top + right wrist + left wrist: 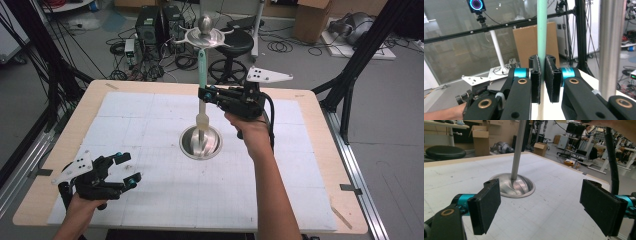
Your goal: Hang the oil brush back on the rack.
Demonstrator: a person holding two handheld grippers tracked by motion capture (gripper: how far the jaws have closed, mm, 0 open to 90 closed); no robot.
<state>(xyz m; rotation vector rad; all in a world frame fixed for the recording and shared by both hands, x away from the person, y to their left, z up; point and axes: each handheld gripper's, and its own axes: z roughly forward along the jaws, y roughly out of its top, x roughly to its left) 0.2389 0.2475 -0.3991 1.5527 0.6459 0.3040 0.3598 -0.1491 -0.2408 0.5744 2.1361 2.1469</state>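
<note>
A long utensil with a teal handle (201, 75) and a cream lower part stands upright, its bottom end inside a steel bowl (187, 147) at the middle of the table. My right gripper (202, 94) is shut on the handle from the right, well above the bowl. In the right gripper view the pads (535, 77) press the teal handle (541, 30) on both sides. My left gripper (129, 169) rests open near the table's front left corner, holding nothing. From the left gripper view, its jaws (539, 205) stand wide apart and frame the bowl (524, 186) and the utensil's shaft (517, 152).
A white gridded mat (150, 125) covers most of the wooden table (320, 150). Beyond the far edge are a black stool (230, 45), a shiny metal piece (204, 31), computer boxes and loose cables on the floor. Black frame legs (360, 55) stand at the right.
</note>
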